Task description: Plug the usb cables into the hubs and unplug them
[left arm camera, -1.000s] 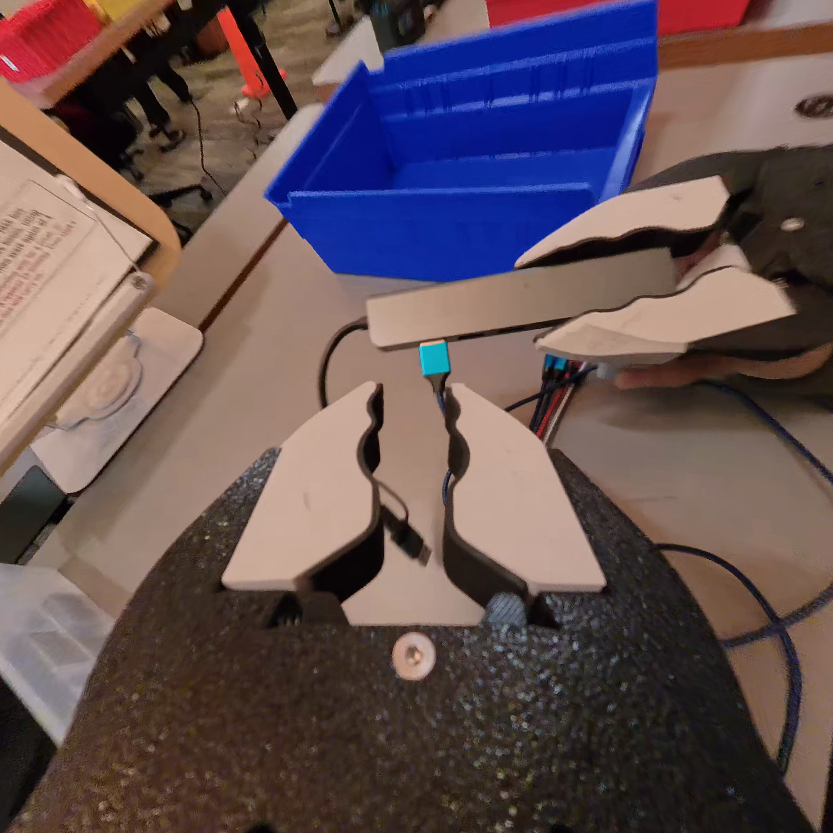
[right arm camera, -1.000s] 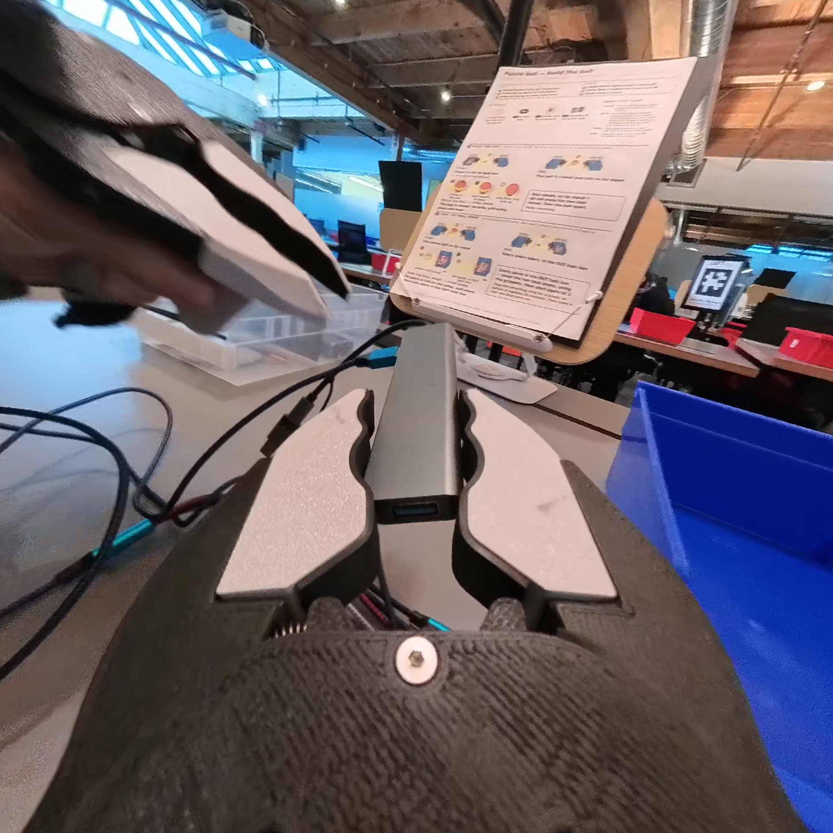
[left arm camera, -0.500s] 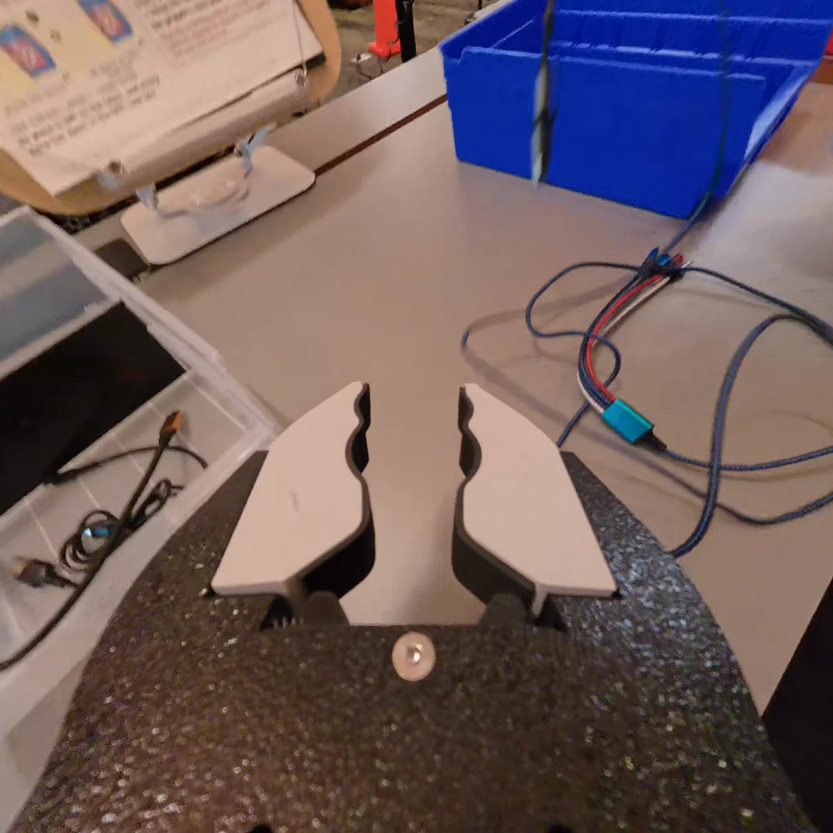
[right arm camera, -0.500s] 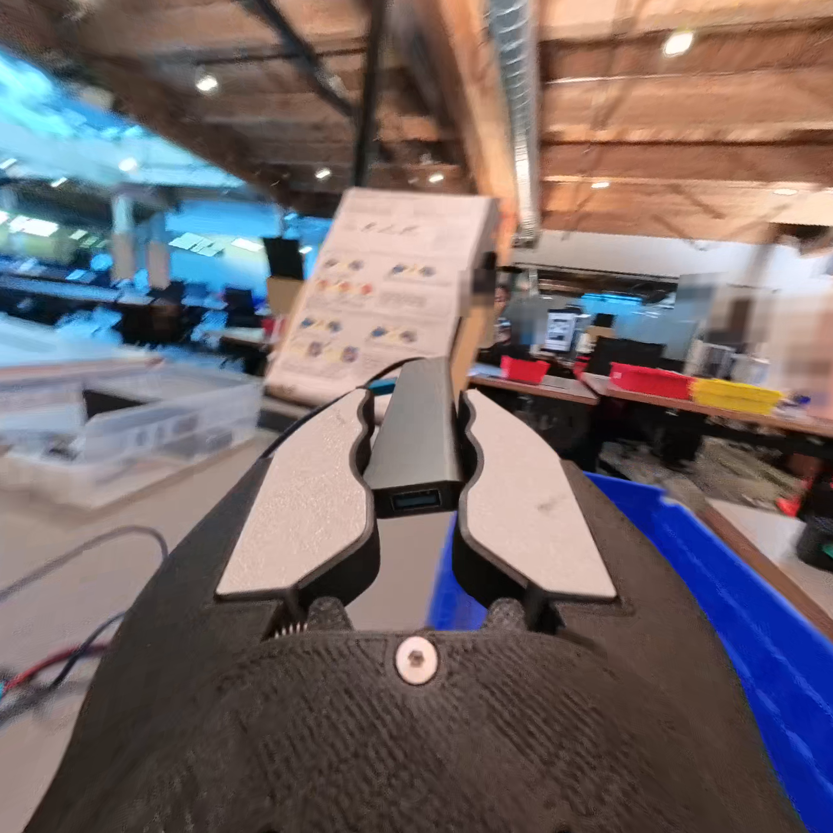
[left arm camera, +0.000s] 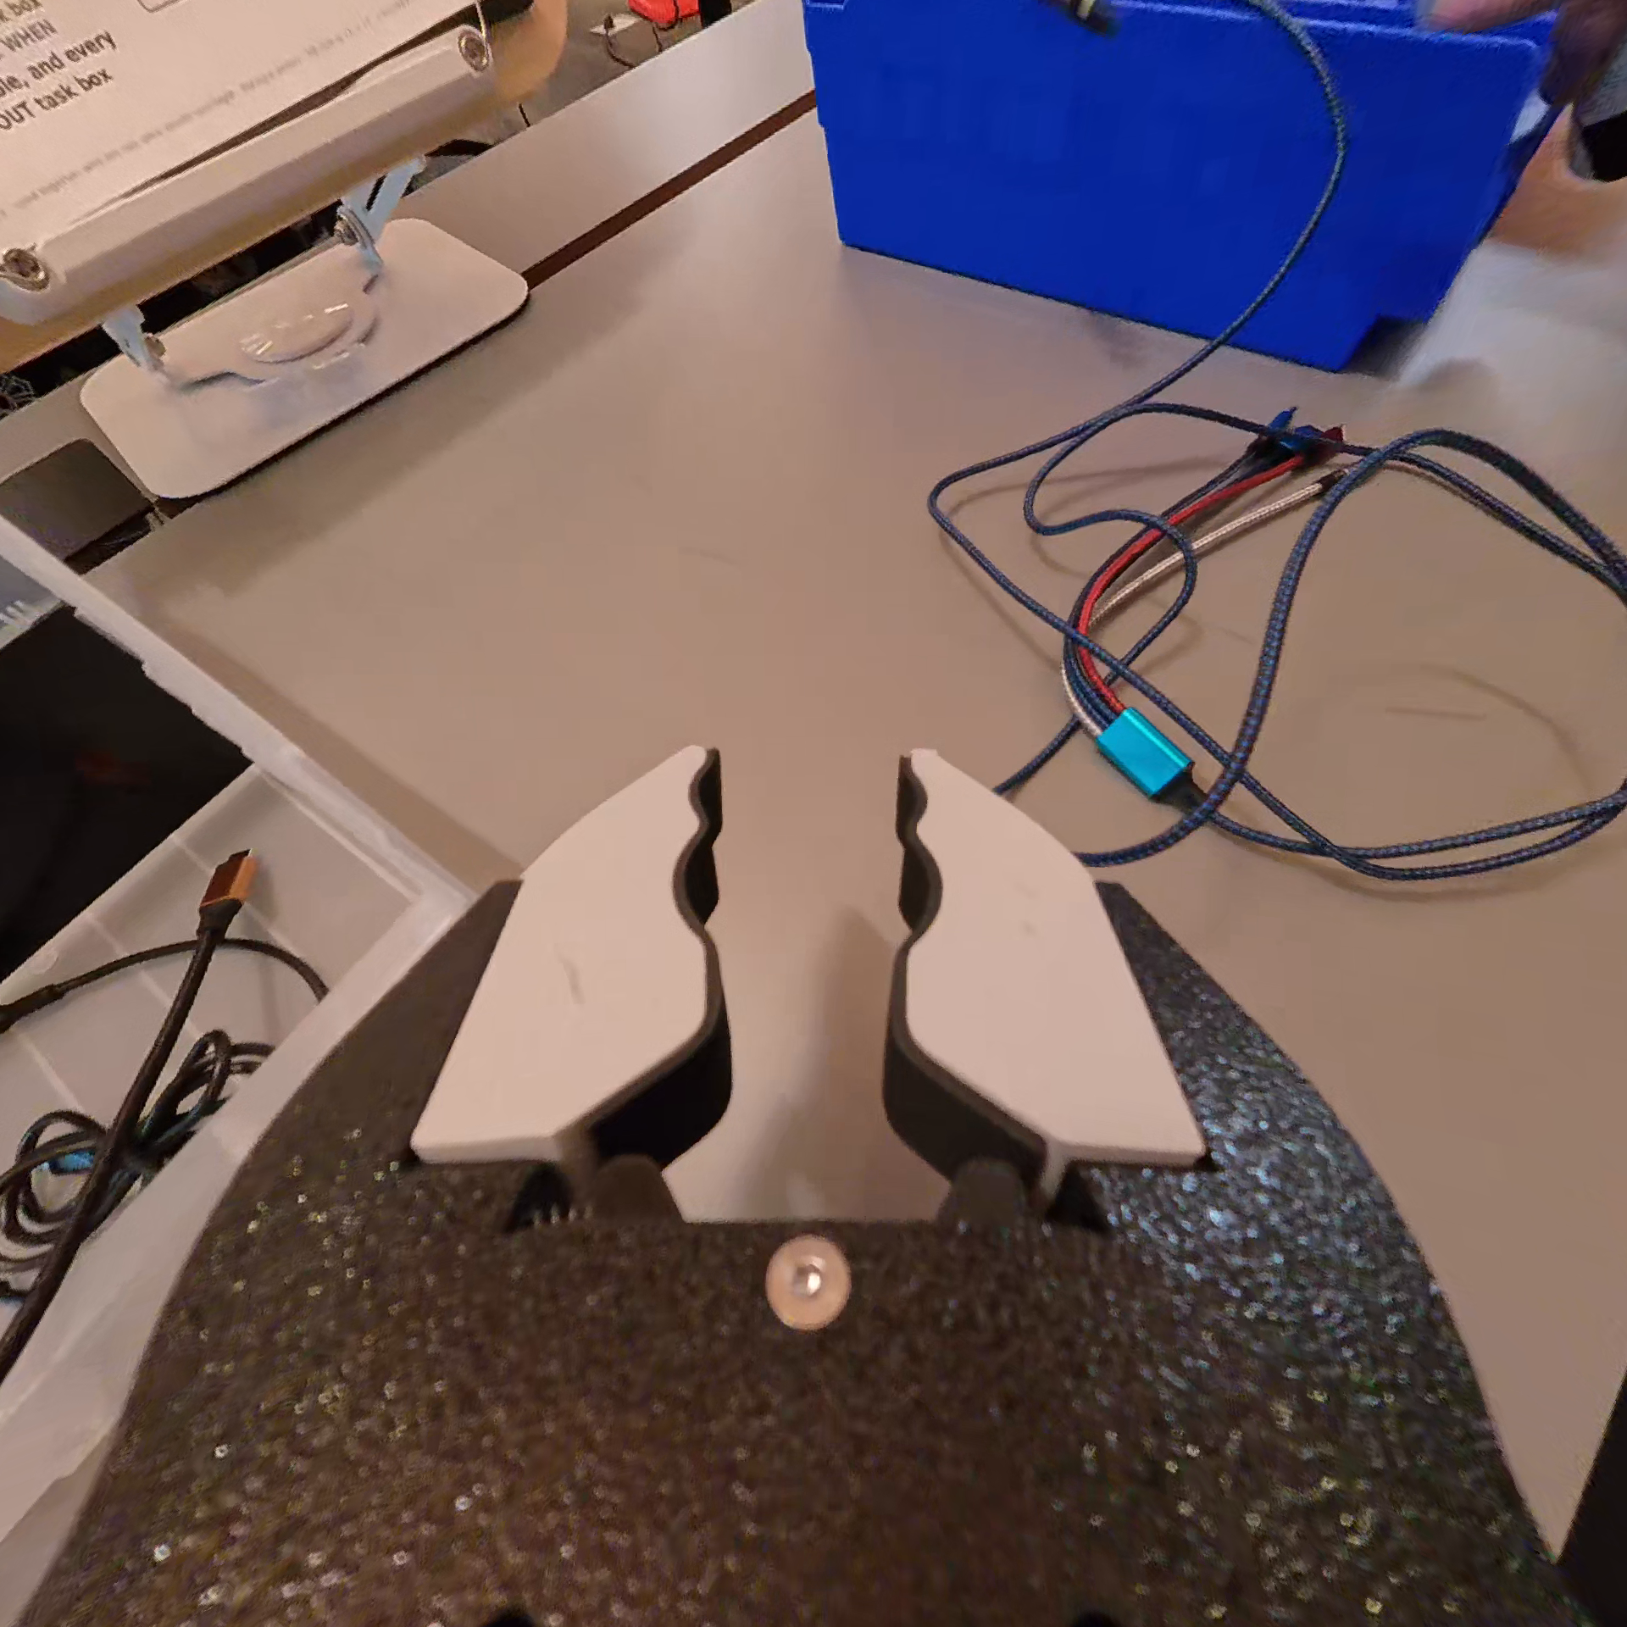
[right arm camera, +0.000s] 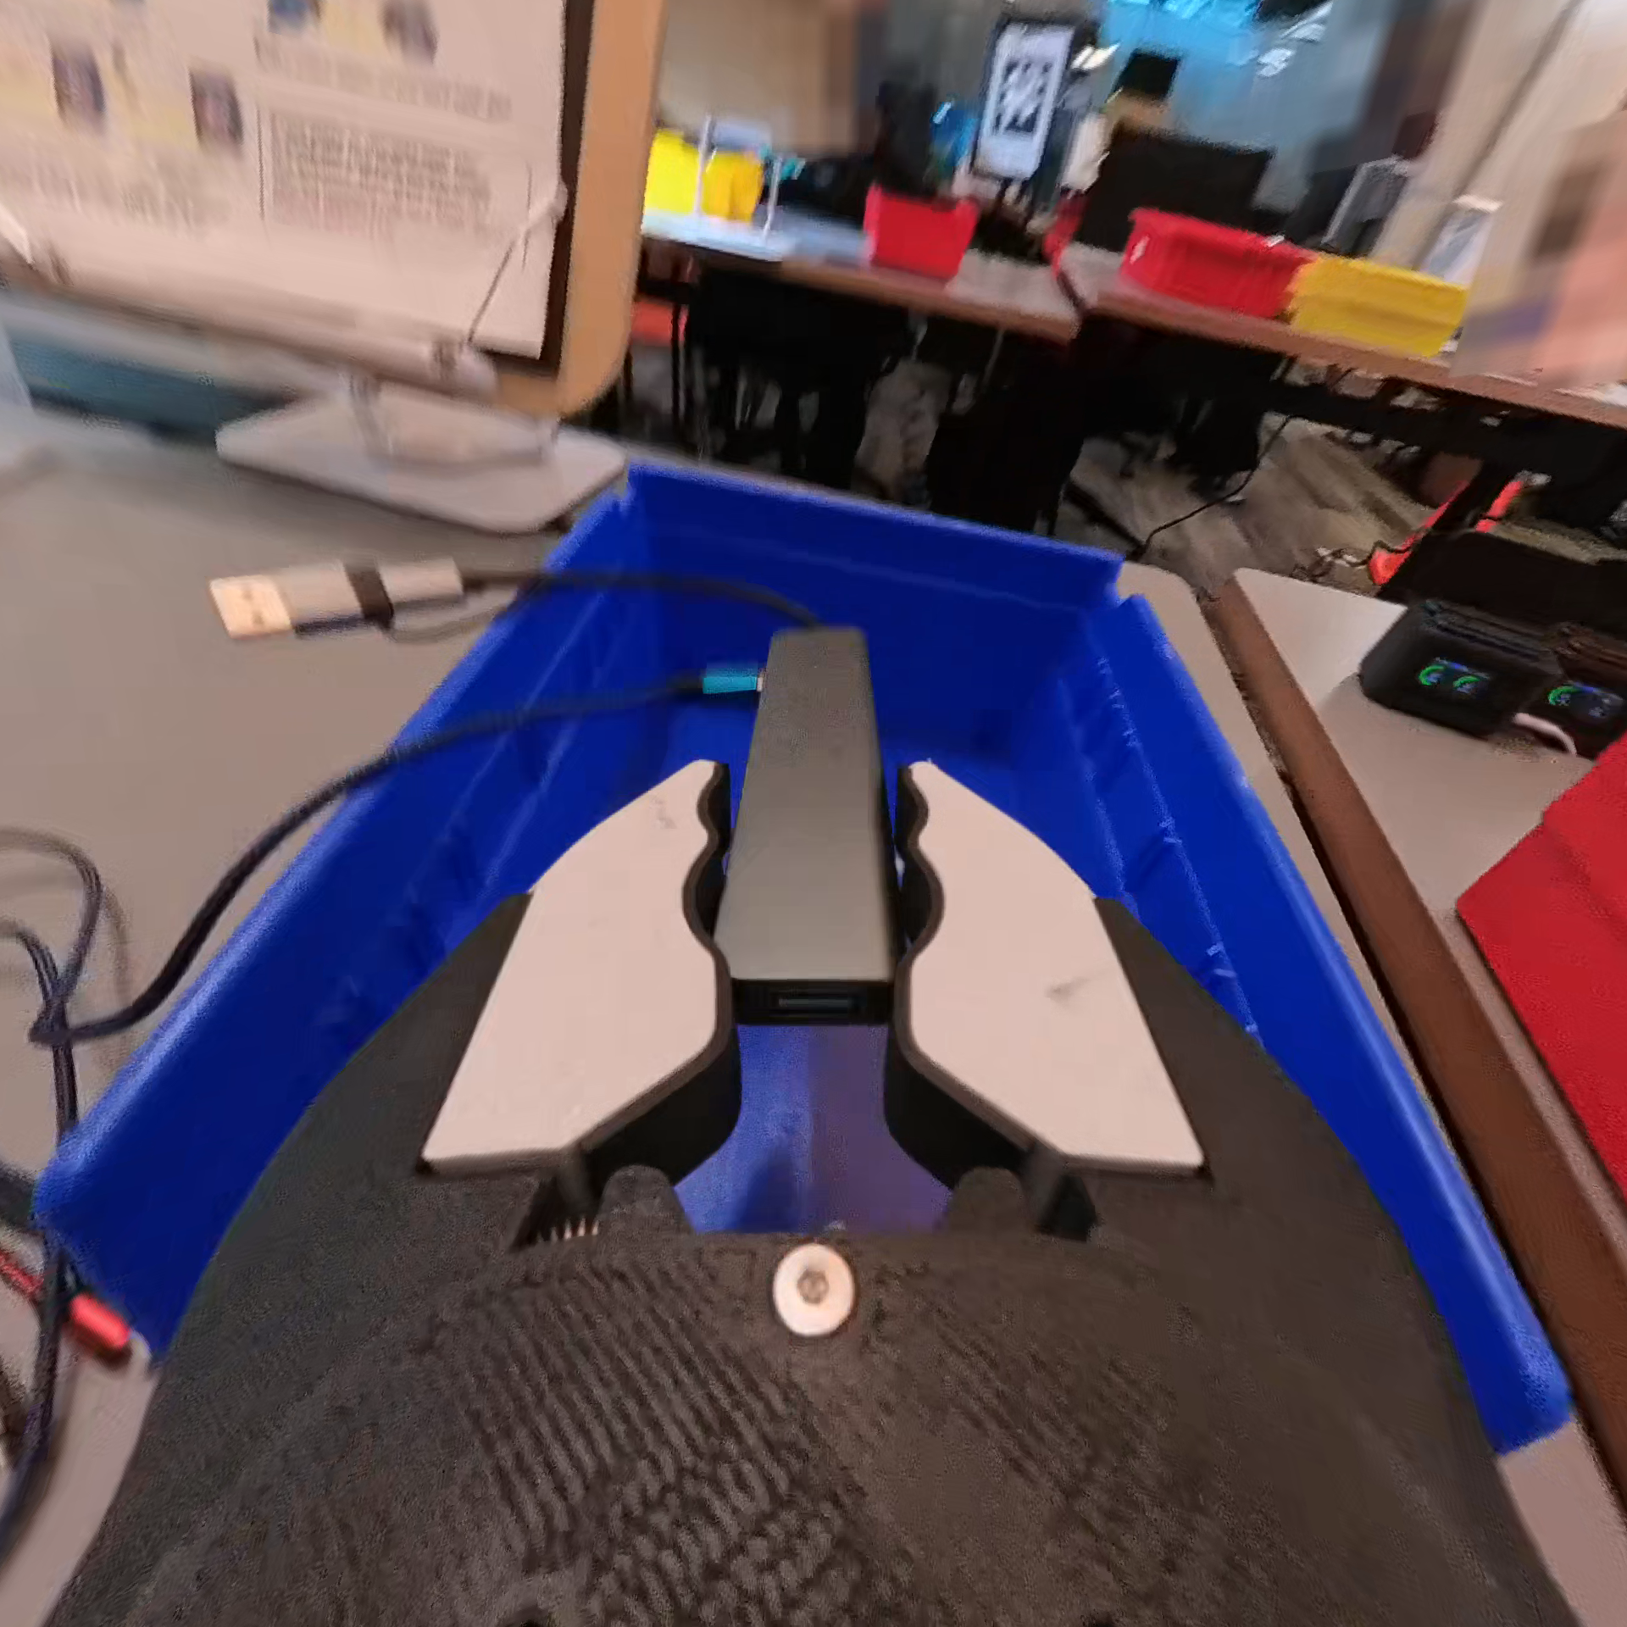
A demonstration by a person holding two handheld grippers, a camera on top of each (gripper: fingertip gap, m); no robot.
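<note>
My right gripper is shut on a dark grey USB hub and holds it over the blue bin. A teal-ended braided cable is plugged into the hub's left side near its far end. The hub's own lead ends in a silver USB plug hanging to the left. My left gripper is open and empty above the grey table. A bundle of blue, red and silver braided cables with a teal block lies on the table to its right, and one blue cable rises toward the bin.
A clear plastic box holding black cables with a copper-tipped plug sits at the left. A document stand with a printed sheet stands at the back left. A red sheet and small black devices lie right of the bin. There is about 40 centimeters between the tips of the two grippers.
My left gripper let go of the teal plug and drew back left over the table. My right gripper swung the hub, cable still plugged in, over the blue bin.
</note>
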